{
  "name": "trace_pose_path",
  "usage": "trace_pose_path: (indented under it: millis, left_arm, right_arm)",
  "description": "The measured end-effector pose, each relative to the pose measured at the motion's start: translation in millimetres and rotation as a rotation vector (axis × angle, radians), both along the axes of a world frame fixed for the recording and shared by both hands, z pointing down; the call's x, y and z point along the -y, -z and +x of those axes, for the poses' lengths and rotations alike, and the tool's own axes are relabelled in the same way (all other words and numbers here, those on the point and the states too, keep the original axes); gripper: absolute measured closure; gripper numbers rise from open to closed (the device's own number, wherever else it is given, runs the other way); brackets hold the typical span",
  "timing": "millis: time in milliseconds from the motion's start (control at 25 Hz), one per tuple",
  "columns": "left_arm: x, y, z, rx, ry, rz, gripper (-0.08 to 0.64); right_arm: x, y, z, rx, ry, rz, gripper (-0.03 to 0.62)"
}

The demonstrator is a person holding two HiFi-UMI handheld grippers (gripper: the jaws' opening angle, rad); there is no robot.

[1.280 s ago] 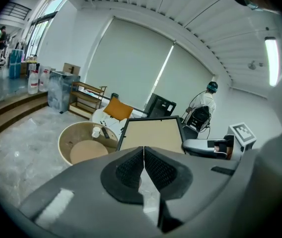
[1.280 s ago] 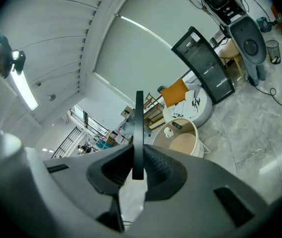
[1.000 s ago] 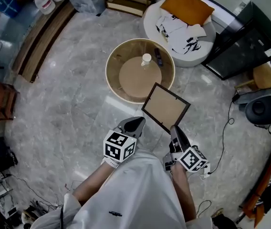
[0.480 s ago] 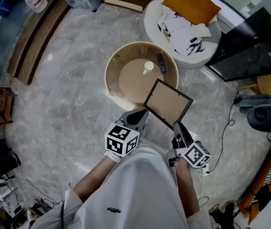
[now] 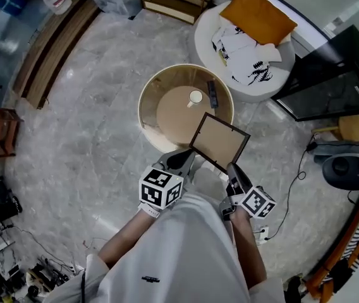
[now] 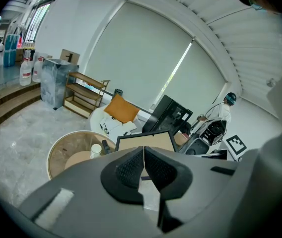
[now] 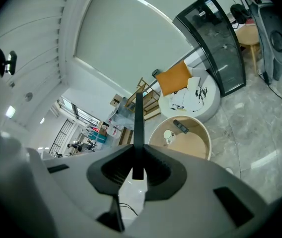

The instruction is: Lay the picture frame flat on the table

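Observation:
The black-edged picture frame (image 5: 219, 141) with a tan panel is held up above the floor, tilted, its far corner over the near rim of the round wooden table (image 5: 143, 103). My right gripper (image 5: 233, 171) is shut on the frame's near right edge; in the right gripper view the frame (image 7: 139, 118) stands edge-on between the pads of that gripper (image 7: 138, 170). My left gripper (image 5: 182, 158) sits just beside the frame's left corner, jaws shut with nothing between them. In the left gripper view the frame (image 6: 146, 142) shows beyond the closed left gripper (image 6: 144, 162).
A white cup (image 5: 196, 96) and a dark remote (image 5: 212, 93) lie on the table. Behind it stands a white round seat (image 5: 265, 74) with an orange cushion (image 5: 257, 14). A black glass cabinet (image 5: 331, 74) and a cable (image 5: 296, 175) are at the right, a wooden bench (image 5: 47, 49) at the left.
Both grippers have carried the frame forward toward the round table; its far corner now reaches over the table's near rim. The grip has not changed.

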State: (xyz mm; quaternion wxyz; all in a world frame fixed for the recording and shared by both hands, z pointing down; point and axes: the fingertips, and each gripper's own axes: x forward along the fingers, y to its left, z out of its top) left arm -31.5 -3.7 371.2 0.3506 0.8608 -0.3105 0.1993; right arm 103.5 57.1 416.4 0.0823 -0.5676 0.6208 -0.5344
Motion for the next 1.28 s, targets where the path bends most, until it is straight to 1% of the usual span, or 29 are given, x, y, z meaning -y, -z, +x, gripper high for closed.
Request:
trace_pose_path:
  millis: [160, 320, 440, 600, 720, 920, 1040, 1200, 1280]
  left_arm:
    - [-2.3, 1.4, 9.2, 0.016, -0.026, 0.021, 0.552]
    - [-6.8, -2.7, 14.7, 0.037, -0.035, 0.023, 0.552]
    - [-5.9, -9.8, 18.1, 0.058, -0.044, 0.017, 0.552]
    - [-4.4, -23.1, 23.3, 0.071, -0.047, -0.003, 0.552]
    - [-1.1, -39.6, 26.5, 0.088, -0.044, -0.014, 0.552]
    - [11.1, -73.6, 25.6, 0.119, -0.005, -0.032, 0.552]
    - [18.0, -95.9, 32.9, 0.136, -0.025, -0.045, 0.552]
    - [20.5, -128.3, 42.9, 0.157, -0.04, -0.072, 0.552]
    - [24.6, -145.5, 47.4, 0.17, -0.039, -0.09, 0.552]
  right_arm:
    - [-0.5, -7.7, 10.6, -0.005, -0.007, -0.003, 0.534]
    - [-1.0, -12.1, 3.8, 0.031, 0.014, -0.007, 0.534]
    - [2.3, -20.9, 4.7, 0.014, 0.027, -0.02, 0.534]
    - [9.2, -35.2, 7.3, 0.027, 0.036, -0.036, 0.533]
    - [14.9, -52.9, 11.8, 0.029, 0.041, -0.058, 0.533]
    - [26.2, -90.4, 15.0, 0.044, 0.046, -0.096, 0.534]
    - [36.5, -118.8, 16.7, 0.054, 0.041, -0.133, 0.533]
    - [46.9, -156.7, 12.3, 0.115, 0.039, -0.149, 0.534]
    - [53.7, -174.6, 14.6, 0.129, 0.033, -0.16, 0.534]
